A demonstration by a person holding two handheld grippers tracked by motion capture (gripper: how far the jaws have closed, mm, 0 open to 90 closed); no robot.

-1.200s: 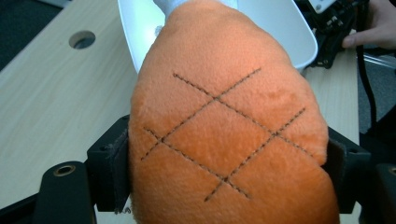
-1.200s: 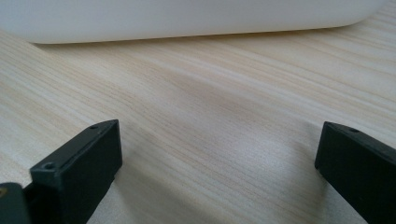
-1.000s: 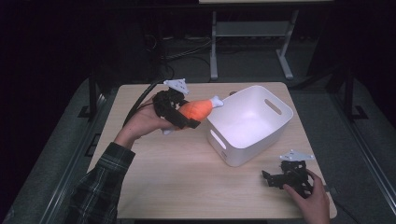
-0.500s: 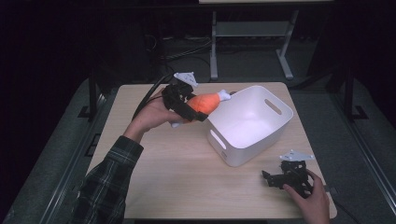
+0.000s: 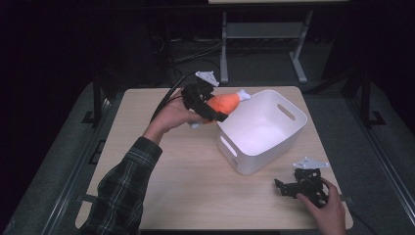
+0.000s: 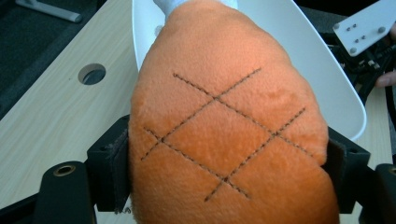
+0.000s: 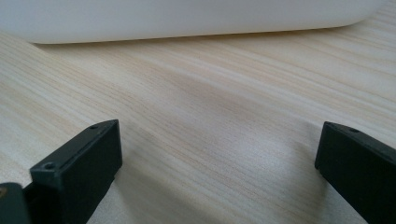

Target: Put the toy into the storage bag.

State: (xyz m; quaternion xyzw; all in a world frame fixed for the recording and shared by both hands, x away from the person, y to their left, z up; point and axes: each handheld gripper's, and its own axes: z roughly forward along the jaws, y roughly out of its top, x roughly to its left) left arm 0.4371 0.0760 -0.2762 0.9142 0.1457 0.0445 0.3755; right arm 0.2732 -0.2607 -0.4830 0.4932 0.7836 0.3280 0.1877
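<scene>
An orange plush drumstick (image 5: 222, 102) with a white bone end and stitched cross lines hangs in the air at the left rim of the white bin (image 5: 274, 147). My left gripper (image 5: 215, 110) is shut on it; in the left gripper view both pads press the drumstick (image 6: 229, 130) at its sides, with the bin (image 6: 322, 65) beyond it. My right gripper (image 5: 286, 188) rests on the table at the front right, held by a hand. In the right gripper view its jaws stand wide apart over bare wood, open (image 7: 219, 163), facing the bin wall (image 7: 187, 18).
The light wooden table (image 5: 186, 186) has a round cable hole (image 6: 92, 73) near the far left. A metal stand (image 5: 259, 34) sits behind the table in the dark. A black cable (image 5: 166, 100) trails from the left gripper off the table's far side.
My left hand has carried the drumstick rightward, from left of the bin to its rim. The right gripper has stayed where it was.
</scene>
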